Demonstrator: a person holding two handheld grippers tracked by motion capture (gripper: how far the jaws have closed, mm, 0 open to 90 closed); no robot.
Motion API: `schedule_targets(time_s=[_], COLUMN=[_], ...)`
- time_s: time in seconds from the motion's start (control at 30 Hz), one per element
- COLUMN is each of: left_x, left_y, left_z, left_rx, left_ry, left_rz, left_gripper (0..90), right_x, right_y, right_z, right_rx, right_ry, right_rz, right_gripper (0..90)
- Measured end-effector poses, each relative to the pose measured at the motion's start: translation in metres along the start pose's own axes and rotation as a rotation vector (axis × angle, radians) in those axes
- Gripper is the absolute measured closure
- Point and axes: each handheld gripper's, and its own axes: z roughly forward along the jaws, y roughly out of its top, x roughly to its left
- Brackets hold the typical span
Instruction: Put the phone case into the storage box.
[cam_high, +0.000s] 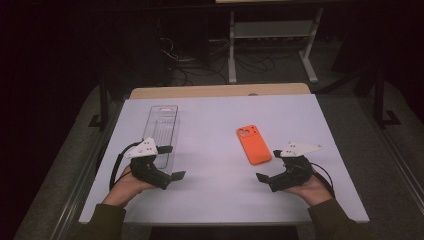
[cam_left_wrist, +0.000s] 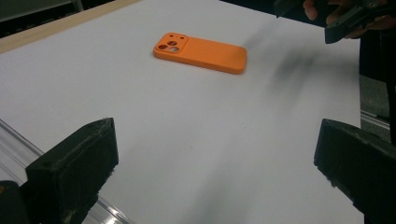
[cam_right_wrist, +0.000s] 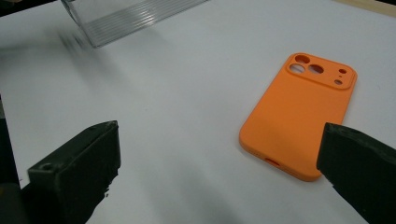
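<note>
An orange phone case (cam_high: 253, 144) lies flat, camera cut-outs up, right of the middle of the white board (cam_high: 215, 115). A clear plastic packaging tray (cam_high: 165, 131) lies at the left. My left gripper (cam_high: 171, 162) stands open beside the tray's near end, nothing between its jaws. My right gripper (cam_high: 269, 165) stands open just in front of the case, not touching it. In the left gripper view the case (cam_left_wrist: 201, 52) lies far ahead of the open gripper (cam_left_wrist: 215, 172). In the right gripper view the case (cam_right_wrist: 299, 116) sits close, by the right-hand jaw of the open gripper (cam_right_wrist: 215, 172).
The board rests on a wooden table (cam_high: 220, 91) with dark floor, cables and a white table frame (cam_high: 232, 55) beyond. The tray's ribbed end (cam_right_wrist: 126, 16) shows far off in the right gripper view. The other hand's gripper (cam_left_wrist: 345, 16) shows at the top right of the left gripper view.
</note>
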Motion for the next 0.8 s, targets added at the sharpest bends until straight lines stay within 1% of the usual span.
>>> schedule_targets(time_s=[0.07,0.27,0.3,0.4,0.5,0.53,0.57,0.6,0.63,0.7,0.73,0.8], left_x=[0.000,-0.003,-0.004,-0.009,-0.013,-0.014,-0.015,-0.016,-0.017,-0.018,-0.018,-0.022], left_y=[0.000,0.002,0.002,0.004,0.006,0.006,0.007,0.007,0.008,0.009,0.009,0.011], left_z=[0.000,0.004,0.007,0.011,0.015,0.016,0.017,0.018,0.019,0.021,0.021,0.026], left_rx=[0.000,0.002,0.005,0.009,0.015,0.015,0.016,0.012,0.014,0.023,0.023,0.029], left_ry=[0.000,-0.009,-0.020,-0.031,-0.040,-0.046,-0.048,-0.053,-0.056,-0.063,-0.063,-0.074], left_rz=[-0.003,-0.001,0.005,0.008,0.025,0.021,0.027,0.021,0.023,0.041,0.041,0.043], left_gripper=[0.0,0.0,0.0,0.0,0.0,0.0,0.0,0.0,0.0,0.0,0.0,0.0], right_x=[0.000,-0.001,-0.001,-0.001,-0.001,-0.001,-0.001,0.000,0.000,0.000,0.000,-0.001], right_y=[0.000,0.000,0.000,0.001,0.004,0.004,0.005,0.005,0.006,0.006,0.006,0.007], right_z=[0.000,0.000,0.000,0.001,0.003,0.004,0.005,0.006,0.006,0.008,0.008,0.009], right_rx=[-0.006,-0.004,-0.003,-0.006,-0.008,-0.005,-0.006,-0.004,-0.004,-0.005,-0.004,-0.002], right_ry=[0.008,0.005,0.002,0.001,0.004,0.005,0.004,0.006,0.006,0.008,0.009,0.008], right_rz=[0.008,0.012,0.011,0.012,0.017,0.021,0.017,0.015,0.017,0.011,0.011,0.017], right_gripper=[0.0,0.0,0.0,0.0,0.0,0.0,0.0,0.0,0.0,0.0,0.0,0.0])
